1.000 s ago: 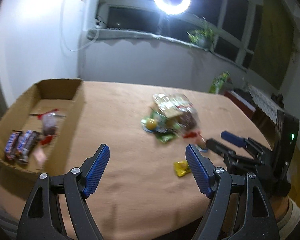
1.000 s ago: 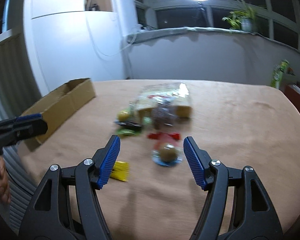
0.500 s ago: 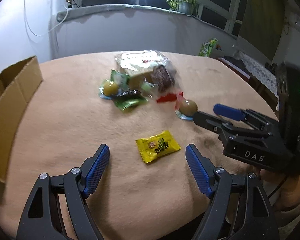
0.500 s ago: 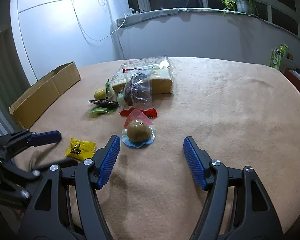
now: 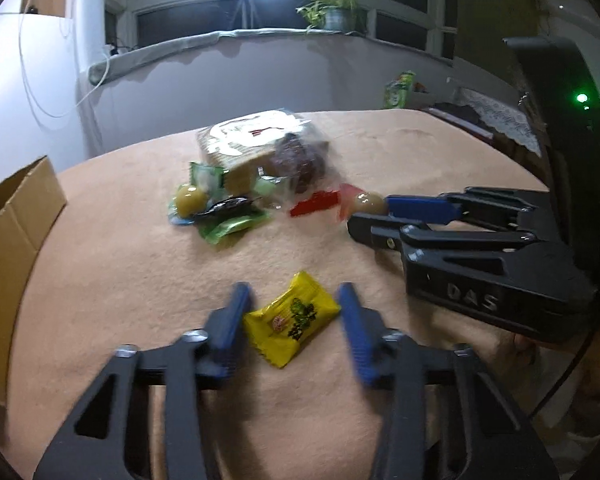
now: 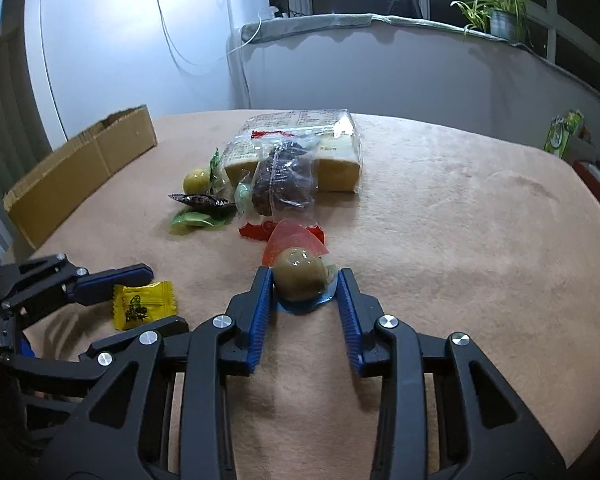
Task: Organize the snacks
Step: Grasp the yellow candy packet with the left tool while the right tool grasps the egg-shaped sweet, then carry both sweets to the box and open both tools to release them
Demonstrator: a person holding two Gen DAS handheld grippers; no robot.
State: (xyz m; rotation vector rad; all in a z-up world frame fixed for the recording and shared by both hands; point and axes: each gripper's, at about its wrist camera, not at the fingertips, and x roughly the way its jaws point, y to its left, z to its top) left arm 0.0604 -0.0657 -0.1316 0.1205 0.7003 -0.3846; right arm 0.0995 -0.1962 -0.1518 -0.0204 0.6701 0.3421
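Observation:
A yellow candy packet (image 5: 292, 318) (image 6: 144, 304) lies on the peach tablecloth between the blue pads of my left gripper (image 5: 293, 294) (image 6: 168, 296). Its jaws are closing and blurred; the pads sit at the packet's edges and it lies uncrushed. My right gripper (image 6: 304, 276) (image 5: 370, 214) is closing on a jelly cup (image 6: 300, 276) (image 5: 370, 200), an olive ball in a blue-rimmed cup with a red lid flap, and both pads touch its sides. Behind lies a snack pile: a clear cracker pack (image 6: 300, 140) (image 5: 252, 140), a dark snack bag (image 6: 284, 180) and a second jelly cup (image 6: 196, 180) (image 5: 190, 200).
An open cardboard box (image 5: 16, 216) (image 6: 80, 168) stands at the table's left edge. A red wrapper (image 5: 314, 202) and green wrappers (image 6: 196, 220) lie by the pile. A green carton (image 6: 560, 132) stands beyond the far right edge. A hand (image 5: 516, 348) holds the right gripper.
Both grippers moved forward and down onto the table and their jaws narrowed, the left around the yellow candy packet, the right around the jelly cup. The box slid out to the left view's edge.

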